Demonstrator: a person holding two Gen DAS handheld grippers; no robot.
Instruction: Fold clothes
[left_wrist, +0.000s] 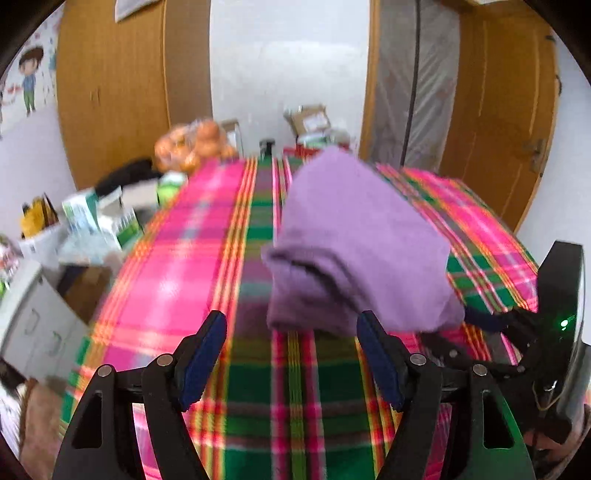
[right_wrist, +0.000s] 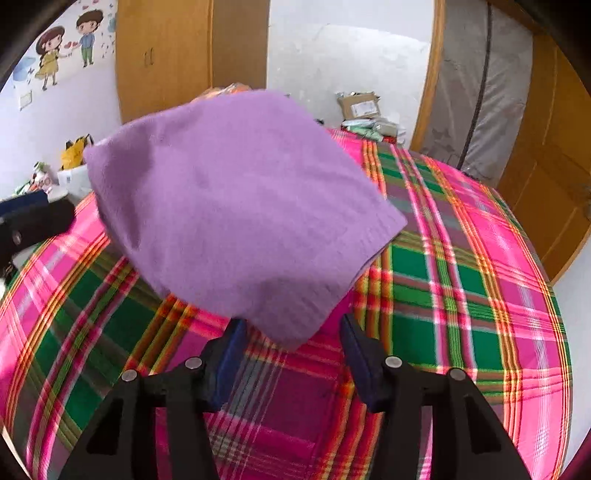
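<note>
The left hand-held gripper (left_wrist: 291, 354) stands wide open and empty just short of the near edge of the purple garment (left_wrist: 354, 240), which lies as a folded, layered bundle on the plaid-covered worktop (left_wrist: 173, 258), ahead and a little to that gripper's right, its long axis running away toward the far wall. The right hand-held gripper (right_wrist: 293, 354) is nearer: its jaws are also spread, and the bundle's near corner (right_wrist: 284, 332) hangs between them, though I cannot tell whether either pad touches the cloth.
</note>
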